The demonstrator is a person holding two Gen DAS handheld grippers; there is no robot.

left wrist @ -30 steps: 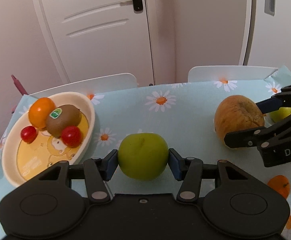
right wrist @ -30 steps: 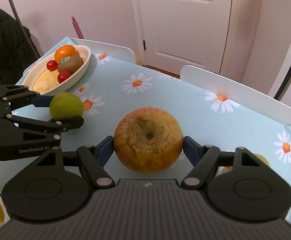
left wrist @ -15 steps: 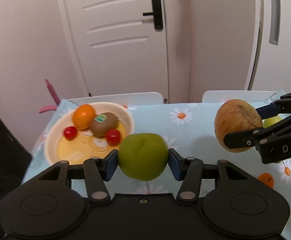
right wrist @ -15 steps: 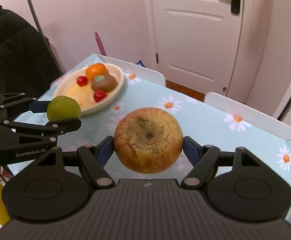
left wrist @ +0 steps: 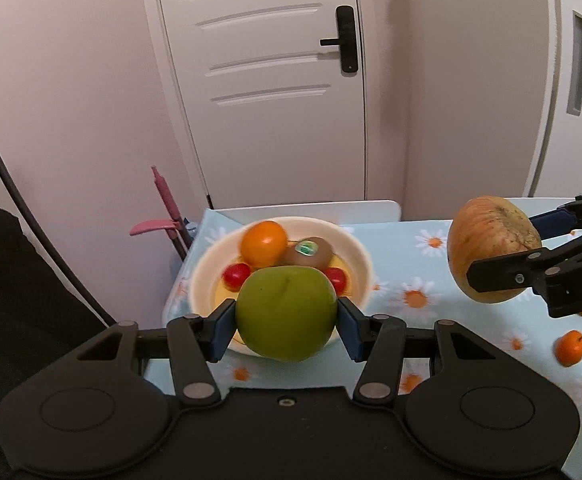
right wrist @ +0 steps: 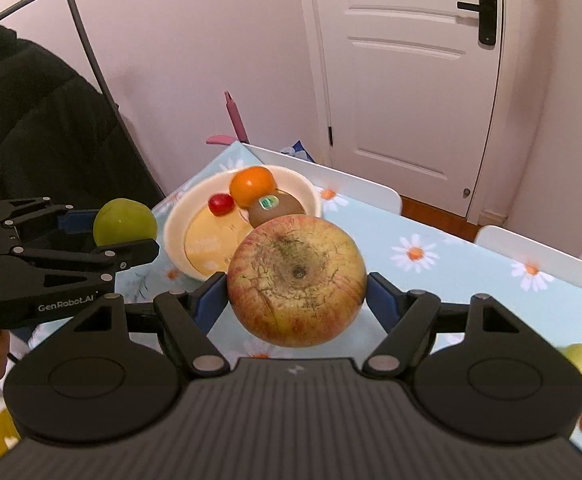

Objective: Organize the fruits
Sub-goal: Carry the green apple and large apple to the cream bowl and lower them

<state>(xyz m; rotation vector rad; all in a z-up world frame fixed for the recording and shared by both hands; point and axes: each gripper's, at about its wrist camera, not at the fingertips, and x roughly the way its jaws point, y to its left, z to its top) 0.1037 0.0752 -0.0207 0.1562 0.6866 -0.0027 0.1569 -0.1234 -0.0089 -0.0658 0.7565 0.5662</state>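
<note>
Your left gripper [left wrist: 287, 316] is closed on the green apple [left wrist: 287, 312], its blue pads pressed against the apple's two sides, and it holds the fruit in the air just at the near edge of the cream bowl [left wrist: 355, 252]. Your right gripper [right wrist: 297, 294] is likewise clamped on the big russet apple [right wrist: 297, 280], held up off the daisy tablecloth [right wrist: 451, 264], to the right of the bowl. The bowl lies straight ahead of your left gripper and a little below it, so the left hand looks the nearer of the two. From the right wrist view, the bowl lies ahead and to the left. Inside it, the orange [left wrist: 263, 243], the kiwi [left wrist: 309, 254] and two cherry tomatoes [left wrist: 237, 276] crowd the far half, while the near half shows bare yellow floor. That bare patch is likely the place for the green apple. A small orange [left wrist: 570, 348] and another green fruit [right wrist: 581, 362] remain on the cloth at the right.
</note>
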